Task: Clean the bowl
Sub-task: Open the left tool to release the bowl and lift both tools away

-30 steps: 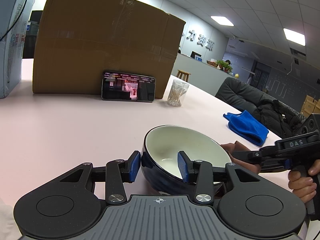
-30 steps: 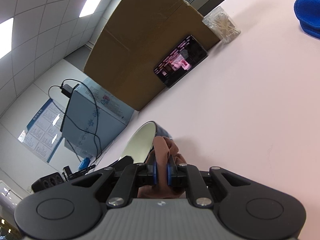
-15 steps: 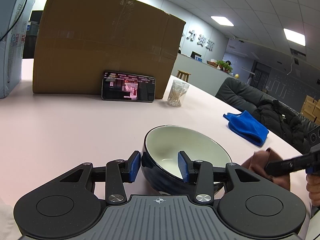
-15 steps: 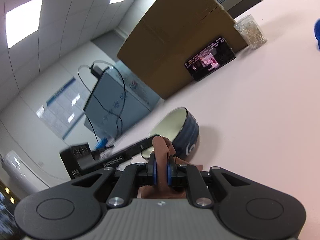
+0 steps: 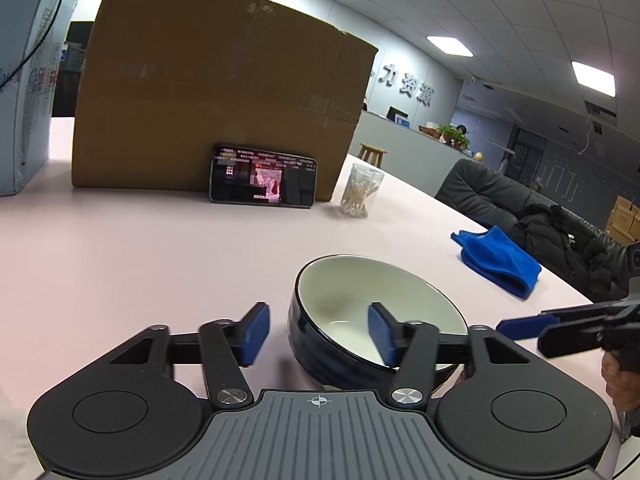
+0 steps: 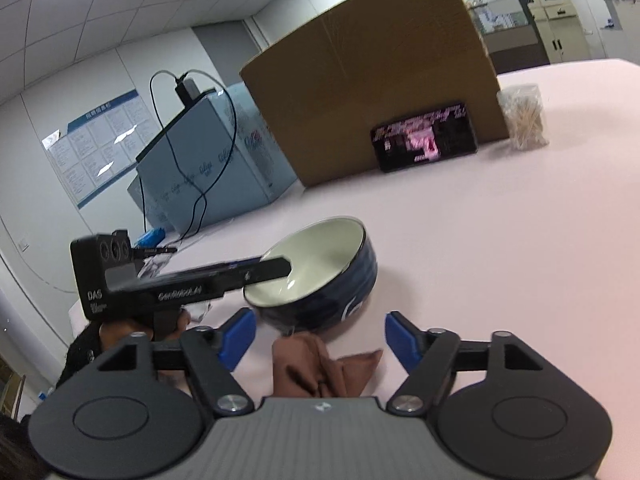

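A: Right wrist view: brown cloth (image 6: 320,368) dropped beside bowl (image 6: 320,276) on pink table (image 6: 500,240); right gripper (image 6: 320,340) spread, empty.
B: Left gripper (image 5: 316,334) spread, astride rim. Wiping judged finished.

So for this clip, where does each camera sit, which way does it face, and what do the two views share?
Left wrist: sits behind the open left gripper, looking across the table at the bowl, one finger inside it; the right gripper enters from the right.
Right wrist: sits behind the open right gripper, looking over the brown cloth towards the bowl; the left gripper shows.
Shared: bowl, cardboard box, phone.
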The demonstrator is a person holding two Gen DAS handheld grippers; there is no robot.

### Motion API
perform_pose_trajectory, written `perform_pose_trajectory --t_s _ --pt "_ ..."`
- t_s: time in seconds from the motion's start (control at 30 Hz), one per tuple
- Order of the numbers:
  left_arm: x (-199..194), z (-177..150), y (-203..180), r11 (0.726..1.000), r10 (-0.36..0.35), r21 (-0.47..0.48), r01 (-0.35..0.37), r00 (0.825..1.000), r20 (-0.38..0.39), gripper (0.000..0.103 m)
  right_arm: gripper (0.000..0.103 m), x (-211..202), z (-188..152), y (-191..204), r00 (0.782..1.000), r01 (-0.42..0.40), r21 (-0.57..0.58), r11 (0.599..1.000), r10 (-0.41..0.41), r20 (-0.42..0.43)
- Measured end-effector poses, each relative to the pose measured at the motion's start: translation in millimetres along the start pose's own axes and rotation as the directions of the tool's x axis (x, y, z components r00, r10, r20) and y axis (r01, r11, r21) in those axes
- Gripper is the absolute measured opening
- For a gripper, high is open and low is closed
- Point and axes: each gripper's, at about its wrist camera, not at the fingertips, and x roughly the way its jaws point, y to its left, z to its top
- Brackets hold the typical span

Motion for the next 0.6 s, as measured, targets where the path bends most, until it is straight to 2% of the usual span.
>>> perform_pose_trajectory --t_s 0.03,0.17,0.23,0.3,0.5,0.6 --pt "0 0 0 1.0 0.003 0.001 -0.003 1.0 0.003 0.074 0.09 -1 2 -1 1.0 0.007 0.002 1.0 -0.007 0.019" --pt "-4 1 -1 1.0 0.006 0.003 -0.006 1.0 0.027 0.08 0.1 -1 8 -5 0.996 0.034 0.0 0.999 -0.034 0.078" --pt "-5 2 -1 1.0 0.004 0.003 -0.005 0.999 0.05 0.094 0.102 1 11 -8 0.993 0.055 -0.004 0.998 -0.055 0.105" --pt "-7 4 -2 1.0 0.006 0.004 -0.006 0.997 0.073 0.1 0.103 4 15 -10 0.989 0.082 -0.016 0.996 -0.08 0.128" --pt "-13 9 2 0.999 0.05 -0.011 -0.049 0.988 0.148 0.103 0.103 17 28 -22 0.964 0.155 -0.023 0.988 -0.146 0.224" --pt "-14 11 5 0.996 0.085 -0.025 -0.082 0.982 0.168 0.103 0.103 23 38 -33 0.944 0.19 -0.023 0.982 -0.176 0.28"
